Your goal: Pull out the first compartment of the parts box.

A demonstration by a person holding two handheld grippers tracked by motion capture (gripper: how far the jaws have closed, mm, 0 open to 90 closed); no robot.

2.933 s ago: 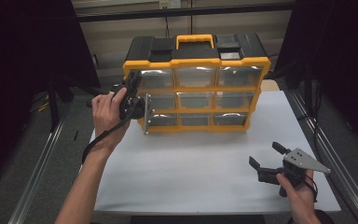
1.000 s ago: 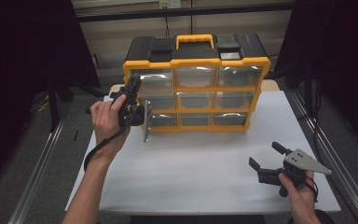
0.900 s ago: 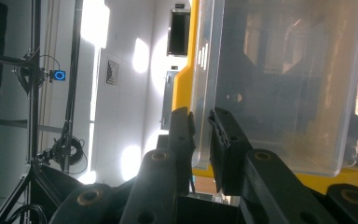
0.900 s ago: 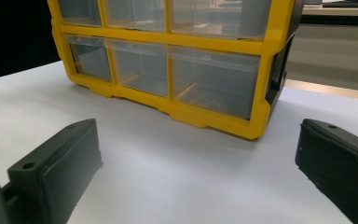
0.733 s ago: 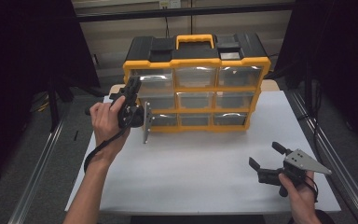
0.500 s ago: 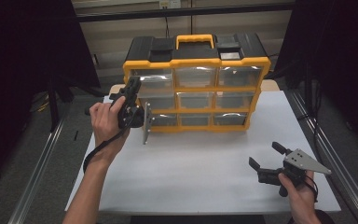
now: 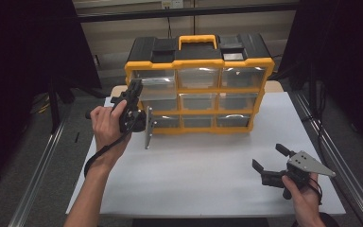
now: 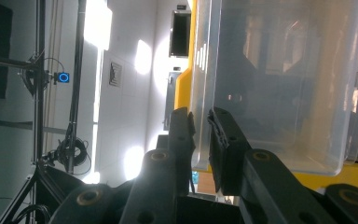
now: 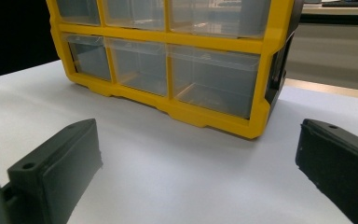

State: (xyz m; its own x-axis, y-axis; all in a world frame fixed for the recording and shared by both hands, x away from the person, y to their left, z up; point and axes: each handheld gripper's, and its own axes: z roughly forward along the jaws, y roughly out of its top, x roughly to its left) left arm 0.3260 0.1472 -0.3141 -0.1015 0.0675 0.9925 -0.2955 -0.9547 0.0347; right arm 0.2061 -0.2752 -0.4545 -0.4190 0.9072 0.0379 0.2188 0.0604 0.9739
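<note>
Left gripper [image 8: 199, 122] jaws clamp a clear drawer [image 8: 279, 84] wall on the yellow cabinet [image 7: 198, 85]. Right gripper [image 7: 270, 161] rests on the bench [image 7: 194, 175], jaws apart.

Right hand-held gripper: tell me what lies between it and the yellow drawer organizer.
Bare white table, nothing else. The high view shows it between the right hand-held gripper and the organizer; the right gripper view agrees.
</note>
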